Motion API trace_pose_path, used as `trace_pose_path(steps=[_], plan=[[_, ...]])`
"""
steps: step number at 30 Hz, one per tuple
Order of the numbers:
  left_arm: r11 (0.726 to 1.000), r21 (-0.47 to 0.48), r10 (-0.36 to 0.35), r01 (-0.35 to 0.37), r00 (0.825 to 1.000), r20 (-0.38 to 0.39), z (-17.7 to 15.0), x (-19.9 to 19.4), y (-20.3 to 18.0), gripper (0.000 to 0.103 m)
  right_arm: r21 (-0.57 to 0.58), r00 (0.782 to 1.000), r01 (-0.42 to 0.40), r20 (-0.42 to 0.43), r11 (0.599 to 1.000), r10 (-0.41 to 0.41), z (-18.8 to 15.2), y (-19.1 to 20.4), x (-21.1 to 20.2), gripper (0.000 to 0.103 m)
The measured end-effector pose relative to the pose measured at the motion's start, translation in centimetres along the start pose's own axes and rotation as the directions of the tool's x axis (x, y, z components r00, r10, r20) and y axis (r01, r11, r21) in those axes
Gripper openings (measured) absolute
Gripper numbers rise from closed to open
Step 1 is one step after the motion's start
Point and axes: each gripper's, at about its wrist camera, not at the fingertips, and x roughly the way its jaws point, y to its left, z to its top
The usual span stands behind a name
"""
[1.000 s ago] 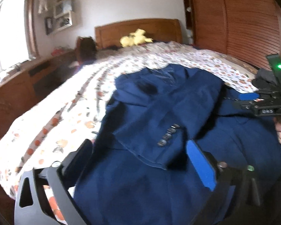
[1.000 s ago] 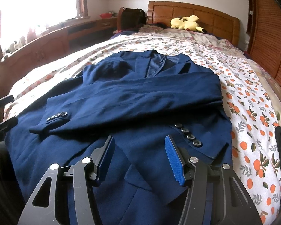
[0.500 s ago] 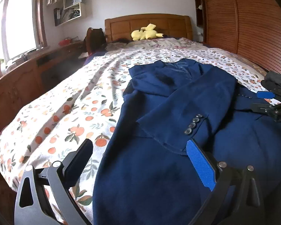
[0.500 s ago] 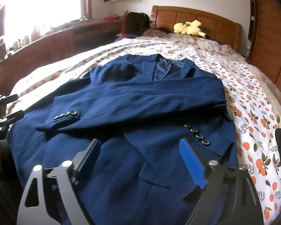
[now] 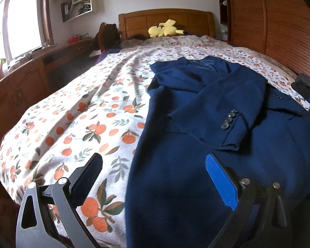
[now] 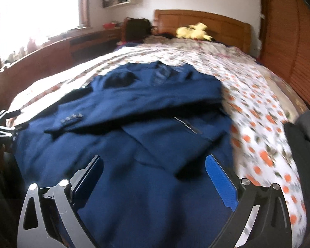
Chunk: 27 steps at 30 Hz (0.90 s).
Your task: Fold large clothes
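One large navy-blue wool suit jacket (image 5: 206,144) lies sleeves-crossed at the foot edge of our orange-print bed (image 5: 72,113). Our left gripper (image 5: 153,184) and right gripper (image 6: 154,183) hover with fingers spread wide and empty, the right's having just been opening. A shallow pinch at the hem could spill those loose sleeves.

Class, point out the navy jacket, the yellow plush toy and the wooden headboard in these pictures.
navy jacket (image 5: 175,186): left wrist view, lower front panel.
yellow plush toy (image 5: 164,30): left wrist view, its body.
wooden headboard (image 5: 134,23): left wrist view, left panel.
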Motion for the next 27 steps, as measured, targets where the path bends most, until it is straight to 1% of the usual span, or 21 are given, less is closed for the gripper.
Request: trace_pose_path(steps=[4,5,7,9,10,11,13,15,16,17,19,20,21,22,24,26,27], plan=[[1.000,-0.017,-0.017,0.017,0.999,-0.030,-0.6,0.7,0.9,0.100,0.034,0.997,0.068,-0.047,0.997,-0.066,-2.0,-2.9,-0.9,0.095],[1.000,-0.016,-0.019,0.018,0.999,-0.038,-0.8,0.9,1.0,0.100,0.039,0.995,0.086,-0.062,0.996,-0.084,-2.5,-3.6,-1.1,0.093],[1.000,-0.012,-0.025,0.024,0.998,-0.054,-1.2,1.3,1.3,0.100,0.050,0.990,0.110,-0.096,0.993,-0.104,-3.4,-4.7,-1.3,0.086],[0.999,-0.007,-0.032,0.032,0.997,-0.067,-1.6,1.5,1.4,0.100,0.054,0.987,0.114,-0.117,0.992,-0.107,-4.2,-5.5,-1.3,0.076],[0.999,0.000,-0.037,0.037,0.996,-0.076,-1.8,1.7,1.4,0.100,0.064,0.985,0.118,-0.133,0.991,-0.109,-4.5,-5.9,-1.3,0.074],[0.999,0.003,-0.040,0.041,0.996,-0.079,-1.9,1.7,1.4,0.100,0.077,0.984,0.110,-0.151,0.991,-0.097,-4.8,-6.2,-1.2,0.069],[0.998,-0.003,-0.059,0.059,0.995,-0.080,-2.2,1.7,1.8,0.100,0.069,0.982,0.111,-0.158,0.991,-0.099,-5.1,-6.1,-1.3,0.063],[0.997,-0.012,-0.072,0.071,0.994,-0.083,-2.4,1.6,2.0,0.100,0.056,0.983,0.093,-0.167,0.994,-0.083,-5.4,-5.5,-1.5,0.050],[0.997,-0.014,-0.074,0.073,0.994,-0.084,-2.4,1.5,2.1,0.100,0.053,0.983,0.078,-0.171,0.996,-0.068,-5.4,-5.2,-1.4,0.045],[0.997,-0.015,-0.077,0.076,0.993,-0.086,-2.5,1.4,2.2,0.100,0.050,0.983,0.058,-0.179,0.997,-0.048,-5.4,-4.8,-1.4,0.036],[0.997,-0.016,-0.081,0.080,0.993,-0.088,-2.7,1.2,2.4,0.100,0.028,0.983,0.053,-0.180,0.998,-0.047,-5.3,-3.9,-1.4,0.033],[0.996,-0.017,-0.085,0.084,0.992,-0.089,-2.8,1.1,2.5,0.100,0.025,0.984,0.048,-0.175,0.999,-0.042,-5.2,-3.6,-1.5,0.031],[0.996,-0.019,-0.088,0.087,0.992,-0.089,-2.9,0.9,2.6,0.100,0.032,0.986,0.034,-0.167,0.999,-0.028,-5.1,-3.4,-1.8,0.030],[0.996,-0.023,-0.092,0.091,0.992,-0.088,-2.9,0.8,2.7,0.098,0.036,0.986,0.029,-0.164,0.999,-0.023,-4.9,-3.2,-1.9,0.030],[0.995,-0.037,-0.100,0.098,0.991,-0.086,-3.2,0.4,3.1,0.090,0.033,0.987,0.029,-0.162,0.999,-0.023,-4.8,-3.0,-2.0,0.030],[0.993,-0.044,-0.114,0.111,0.990,-0.082,-3.3,0.0,3.3,0.074,0.032,0.986,0.029,-0.164,0.999,-0.023,-4.7,-2.9,-2.0,0.030],[0.992,-0.049,-0.122,0.119,0.989,-0.082,-3.3,-0.2,3.4,0.070,0.034,0.986,0.030,-0.166,0.999,-0.024,-4.7,-2.9,-1.9,0.031]])
